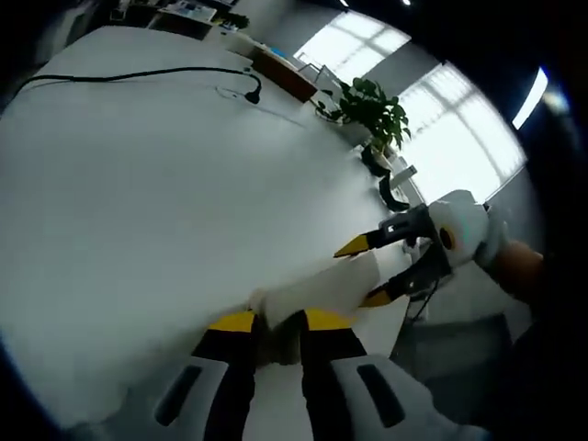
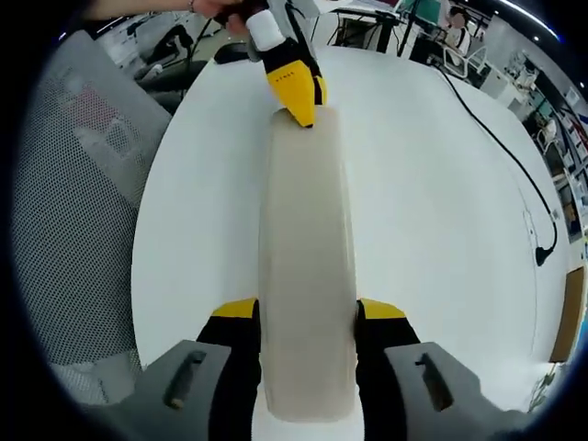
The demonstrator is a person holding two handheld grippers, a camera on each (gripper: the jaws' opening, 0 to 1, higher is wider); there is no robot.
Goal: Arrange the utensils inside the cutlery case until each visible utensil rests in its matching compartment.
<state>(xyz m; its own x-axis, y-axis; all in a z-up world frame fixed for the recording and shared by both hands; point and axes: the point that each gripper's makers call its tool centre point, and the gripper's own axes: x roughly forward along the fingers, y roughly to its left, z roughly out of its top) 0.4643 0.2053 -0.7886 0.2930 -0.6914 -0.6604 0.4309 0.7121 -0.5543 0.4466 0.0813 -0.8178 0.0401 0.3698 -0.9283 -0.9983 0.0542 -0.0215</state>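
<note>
A long, pale translucent cutlery case (image 2: 308, 266) lies on the white table (image 2: 432, 230), running straight away from my right gripper (image 2: 309, 310). That gripper's yellow-tipped jaws press against both long sides of its near end. At the far end, my left gripper (image 2: 296, 96) is clamped on the case. In the left gripper view, the left gripper (image 1: 280, 322) is shut on one end of the case (image 1: 322, 285), and the right gripper (image 1: 366, 272) straddles the other end. The case's inside is hidden.
A black cable (image 1: 138, 73) crosses the far side of the table (image 1: 138, 202); the cable (image 2: 514, 156) also runs along the right. A potted plant (image 1: 372, 110) stands past the table's end. A grey mesh chair (image 2: 83, 184) sits beside the table edge. A hand (image 1: 519, 266) holds the right gripper.
</note>
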